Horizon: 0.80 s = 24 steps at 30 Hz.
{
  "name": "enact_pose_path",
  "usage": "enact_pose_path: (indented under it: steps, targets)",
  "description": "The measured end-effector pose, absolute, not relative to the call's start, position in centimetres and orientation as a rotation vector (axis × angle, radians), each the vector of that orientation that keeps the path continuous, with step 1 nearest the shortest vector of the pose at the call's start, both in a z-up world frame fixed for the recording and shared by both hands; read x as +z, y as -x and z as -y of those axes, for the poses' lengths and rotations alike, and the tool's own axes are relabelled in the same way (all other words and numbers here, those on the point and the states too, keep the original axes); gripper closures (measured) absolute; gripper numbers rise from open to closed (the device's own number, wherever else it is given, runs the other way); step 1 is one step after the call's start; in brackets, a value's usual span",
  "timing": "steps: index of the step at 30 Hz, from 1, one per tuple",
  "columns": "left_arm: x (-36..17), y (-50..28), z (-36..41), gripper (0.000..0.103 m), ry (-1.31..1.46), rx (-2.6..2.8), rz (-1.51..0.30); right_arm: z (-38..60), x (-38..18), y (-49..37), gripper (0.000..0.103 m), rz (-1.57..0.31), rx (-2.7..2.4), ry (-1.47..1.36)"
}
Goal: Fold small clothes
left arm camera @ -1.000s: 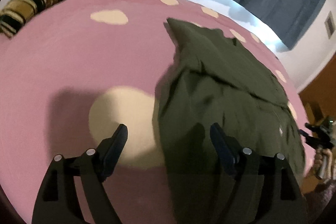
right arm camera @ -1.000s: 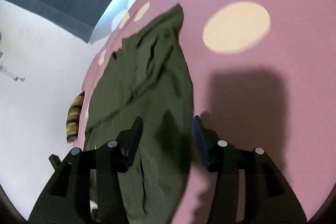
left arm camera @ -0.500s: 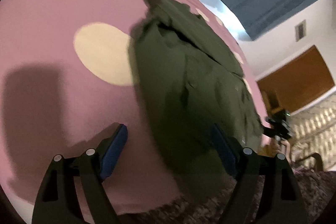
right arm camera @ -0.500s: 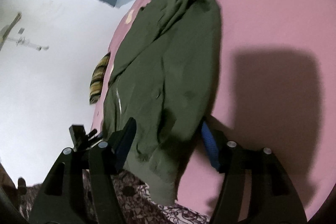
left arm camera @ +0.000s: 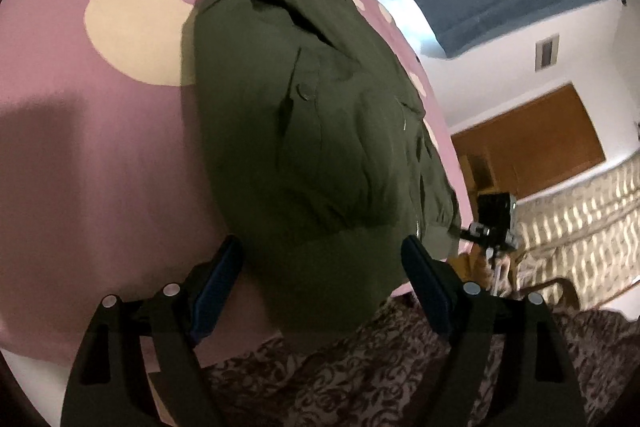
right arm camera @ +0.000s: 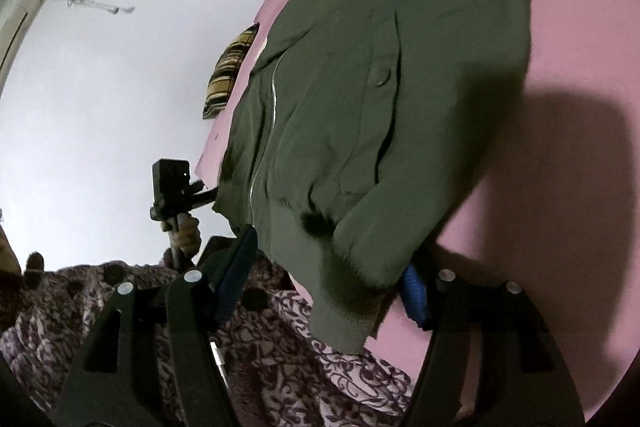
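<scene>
**Both grippers drawn back to jacket's near hem**

Pulled back since a second ago: both views now take in the near edge of the pink spotted sheet (left arm camera: 100,163) and the patterned fabric (left arm camera: 360,367) below it. Green jacket (left arm camera: 320,131) flat on sheet, zipper (right arm camera: 272,95) up, ribbed hem (right arm camera: 336,323) hanging over near edge. Left gripper (left arm camera: 320,279) spread wide, hem corner between fingers, pads clear of cloth. Right gripper (right arm camera: 328,279) spread, jaws just been opening, hem draped between them; right pad partly hidden, contact unclear. Striped cloth (right arm camera: 228,67) far off at sheet's edge.
</scene>
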<state>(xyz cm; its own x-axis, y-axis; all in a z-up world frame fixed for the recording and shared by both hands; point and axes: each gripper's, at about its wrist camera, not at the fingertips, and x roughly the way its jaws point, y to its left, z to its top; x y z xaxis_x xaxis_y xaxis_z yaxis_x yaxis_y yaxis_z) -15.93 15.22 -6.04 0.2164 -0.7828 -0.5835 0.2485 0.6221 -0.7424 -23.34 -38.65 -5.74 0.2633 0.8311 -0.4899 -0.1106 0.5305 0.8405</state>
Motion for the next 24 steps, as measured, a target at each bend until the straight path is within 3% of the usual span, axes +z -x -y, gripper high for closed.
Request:
enact_pose_path:
  steps: [2,6,13,24]
  targets:
    - [-6.1,15.7,-14.9,0.032,0.57,-0.738,-1.143,38.6,-5.7,23.0,0.045,-1.126,0.724,-0.788]
    - [-6.0,15.9,-14.6,0.061,0.487,-0.653,-1.144,38.2,-5.9,23.3,0.079,-1.154,0.659,-0.714]
    - [-5.0,15.7,-14.3,0.085,0.483,-0.632,-1.121,39.2,-6.1,23.7,0.085,-1.11,0.644,-0.796]
    - [0.6,10.9,-14.0,0.088,0.784,-0.858,-0.918,42.5,-2.8,21.6,0.088,-0.831,0.794,-1.097]
